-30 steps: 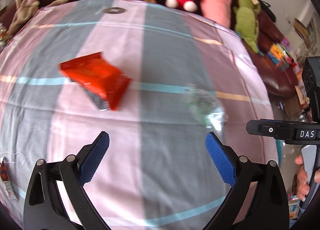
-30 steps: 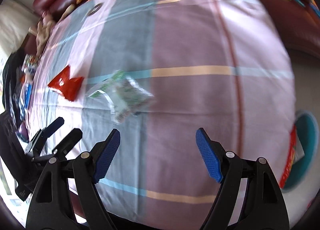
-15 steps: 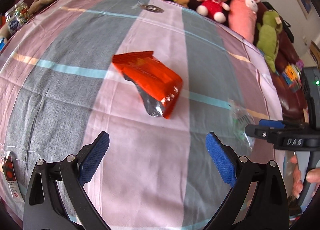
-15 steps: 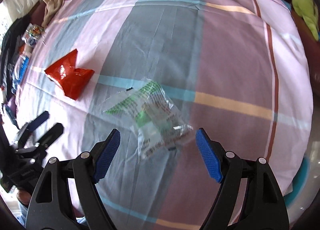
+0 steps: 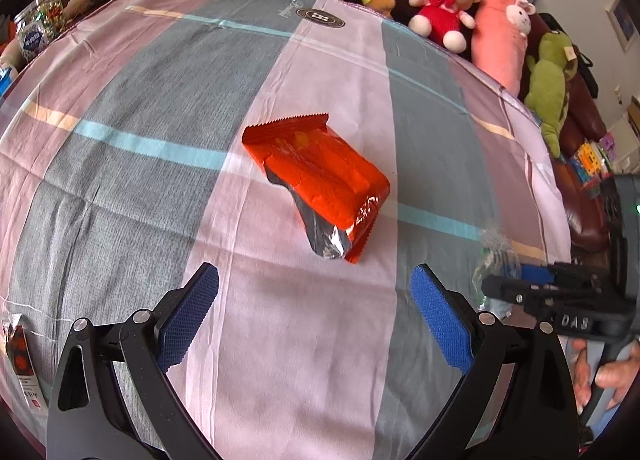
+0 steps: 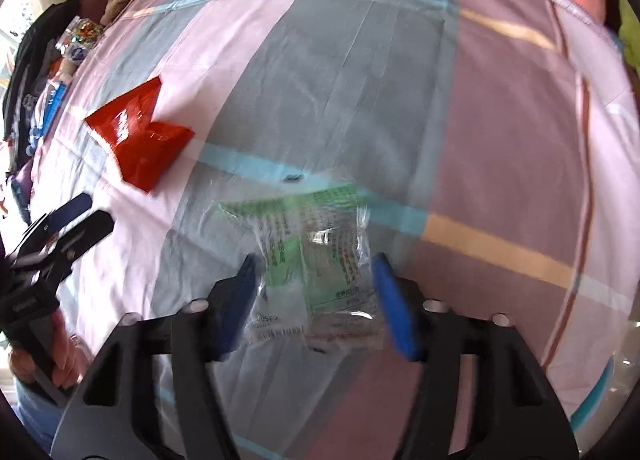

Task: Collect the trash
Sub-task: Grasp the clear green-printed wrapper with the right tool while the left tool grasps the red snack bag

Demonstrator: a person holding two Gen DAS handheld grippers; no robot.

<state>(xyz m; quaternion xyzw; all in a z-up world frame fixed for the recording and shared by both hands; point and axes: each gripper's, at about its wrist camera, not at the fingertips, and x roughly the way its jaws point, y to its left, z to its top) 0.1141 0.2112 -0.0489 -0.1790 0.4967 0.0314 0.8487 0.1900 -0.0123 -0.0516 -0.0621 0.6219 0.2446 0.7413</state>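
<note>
A red foil snack wrapper point(image 5: 320, 179) lies on the striped cloth point(image 5: 160, 107), just ahead of my open left gripper point(image 5: 316, 316). It also shows in the right wrist view point(image 6: 140, 135), far left. A clear plastic wrapper with green print point(image 6: 316, 260) lies between the fingers of my right gripper point(image 6: 316, 300), whose blue pads point(image 6: 394, 308) stand wide on either side of it without touching. In the left wrist view the clear wrapper point(image 5: 494, 256) sits at the right gripper's tip.
Plush toys point(image 5: 440, 3) line the dark red sofa point(image 5: 584, 163) behind the cloth. A jar point(image 5: 36, 27) stands at far left. A small red packet point(image 5: 20, 360) lies at the near left edge. A teal bin rim point(image 6: 596, 392) shows at lower right.
Both grippers moved forward: the red wrapper now sits centred before the left gripper, and the right gripper has come down around the clear wrapper. Both stayed open.
</note>
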